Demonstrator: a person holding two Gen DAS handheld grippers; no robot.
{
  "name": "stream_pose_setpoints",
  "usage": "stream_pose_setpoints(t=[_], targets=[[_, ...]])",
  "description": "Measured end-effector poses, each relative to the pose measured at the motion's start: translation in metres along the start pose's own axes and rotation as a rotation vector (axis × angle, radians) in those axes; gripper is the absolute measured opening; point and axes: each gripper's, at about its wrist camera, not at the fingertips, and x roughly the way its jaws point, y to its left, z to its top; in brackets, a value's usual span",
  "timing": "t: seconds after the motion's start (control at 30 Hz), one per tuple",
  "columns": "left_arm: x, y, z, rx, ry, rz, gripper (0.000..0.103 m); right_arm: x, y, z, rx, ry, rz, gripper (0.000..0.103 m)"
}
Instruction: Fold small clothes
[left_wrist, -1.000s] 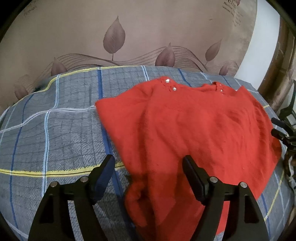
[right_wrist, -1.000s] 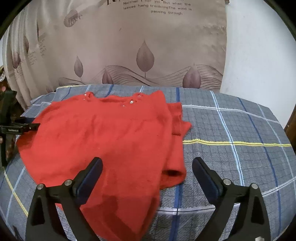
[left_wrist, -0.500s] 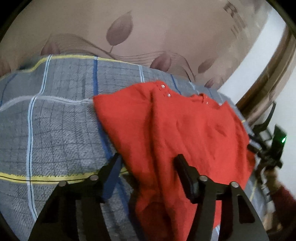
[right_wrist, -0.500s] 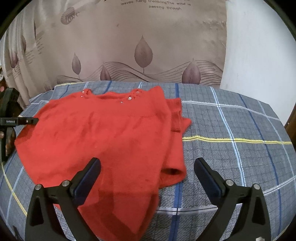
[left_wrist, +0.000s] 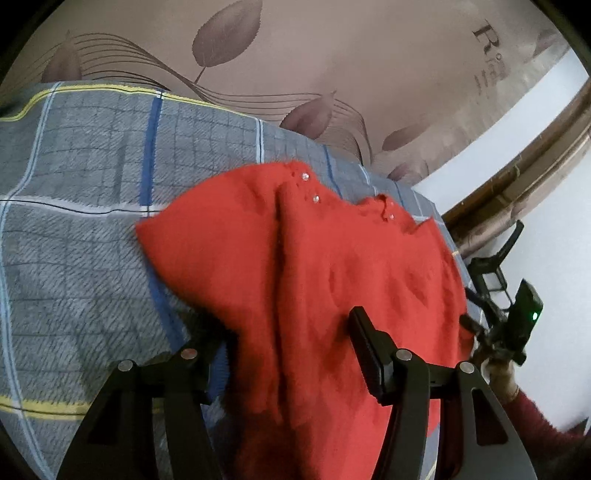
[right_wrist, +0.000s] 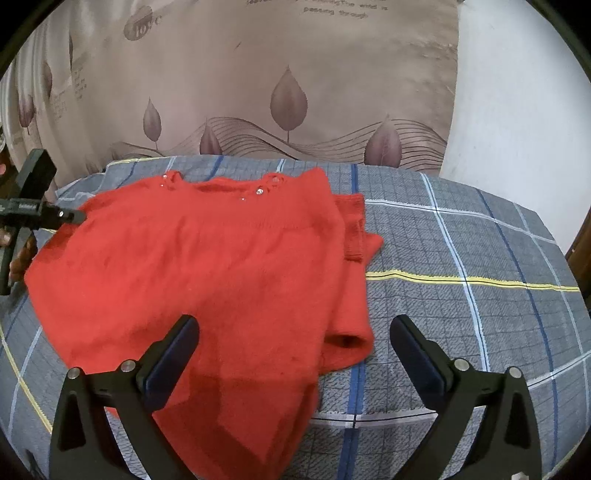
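Note:
A small red knitted sweater (right_wrist: 207, 266) with shiny studs at the neckline lies spread on a grey plaid bedsheet (right_wrist: 480, 258). Its right sleeve (right_wrist: 351, 295) is folded in along the body. In the left wrist view the sweater (left_wrist: 332, 280) has a raised fold running down it, and its near left edge lies between the jaws. My left gripper (left_wrist: 288, 339) is open, low over that edge, its left finger partly hidden by cloth. My right gripper (right_wrist: 295, 347) is open and empty above the sweater's lower right corner.
A beige curtain with leaf prints (right_wrist: 288, 96) hangs behind the bed. A white wall (right_wrist: 517, 110) stands to the right. The left gripper's body (right_wrist: 26, 214) shows at the left edge of the right wrist view; the right gripper's body (left_wrist: 517, 314) shows at the right edge of the left wrist view.
My left gripper has moved in low over the sweater's left edge and tilted, and the cloth there has bunched into a raised fold. My right gripper has barely moved.

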Motion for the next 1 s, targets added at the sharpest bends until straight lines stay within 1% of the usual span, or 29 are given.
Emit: stream_pose_setpoints(t=[0.07,0.1,0.13,0.2,0.23,0.3,0.33,0.4,0.47,0.5,0.53,0.57,0.63,0.7,0.77,0.8,0.9,1.0], targets=[[0.000,0.002,0.000,-0.027,-0.002,-0.012,0.058,0.000,-0.001,0.000,0.002,0.001,-0.001,0.103],[-0.002,0.003,-0.001,-0.031,0.000,-0.017,0.057,0.001,-0.001,0.000,0.002,0.000,0.000,0.103],[-0.003,0.004,-0.003,-0.025,0.003,-0.007,0.048,0.001,-0.002,0.001,0.007,-0.002,0.000,0.103],[-0.008,0.010,-0.006,-0.024,0.008,0.016,0.035,0.001,-0.003,0.000,0.013,-0.003,0.004,0.103],[-0.012,0.015,-0.007,-0.042,0.003,0.012,0.034,0.002,-0.004,0.000,0.015,-0.002,0.006,0.103],[-0.023,0.022,-0.010,-0.064,-0.023,0.025,0.034,0.002,-0.005,0.000,0.016,-0.002,0.007,0.103],[-0.030,0.024,-0.012,-0.059,-0.038,0.039,0.034,0.002,-0.005,0.000,0.014,-0.002,0.007,0.103],[-0.035,0.027,-0.015,-0.053,-0.023,0.036,0.034,0.003,-0.005,0.000,0.013,0.000,0.006,0.103],[-0.031,0.032,-0.020,-0.082,0.068,-0.036,0.034,0.003,-0.005,0.000,0.011,0.004,0.005,0.103],[-0.029,0.033,-0.022,-0.090,0.093,-0.068,0.034,0.003,-0.005,-0.001,0.010,0.006,0.004,0.103],[-0.024,0.032,-0.024,-0.098,0.152,-0.130,0.035,0.003,-0.004,-0.001,0.010,0.007,0.003,0.103],[-0.021,0.031,-0.025,-0.098,0.183,-0.157,0.035,0.004,-0.004,-0.001,0.009,0.007,0.000,0.103],[-0.018,0.029,-0.023,-0.090,0.177,-0.160,0.036,0.004,-0.004,0.000,0.006,0.007,-0.004,0.103],[-0.014,0.033,-0.018,-0.128,0.156,-0.177,0.036,0.006,-0.002,0.000,0.000,0.010,-0.012,0.103],[-0.007,0.038,-0.010,-0.172,0.140,-0.211,0.037,0.007,-0.001,0.000,-0.008,0.015,-0.020,0.103],[-0.005,0.038,-0.007,-0.179,0.131,-0.217,0.038,0.008,0.000,0.000,-0.012,0.018,-0.024,0.103],[0.002,0.033,0.002,-0.157,0.102,-0.196,0.038,0.008,0.001,-0.001,-0.015,0.022,-0.027,0.103],[0.004,0.023,0.002,-0.094,0.090,-0.156,0.038,0.008,0.000,-0.001,-0.011,0.027,-0.025,0.103]])
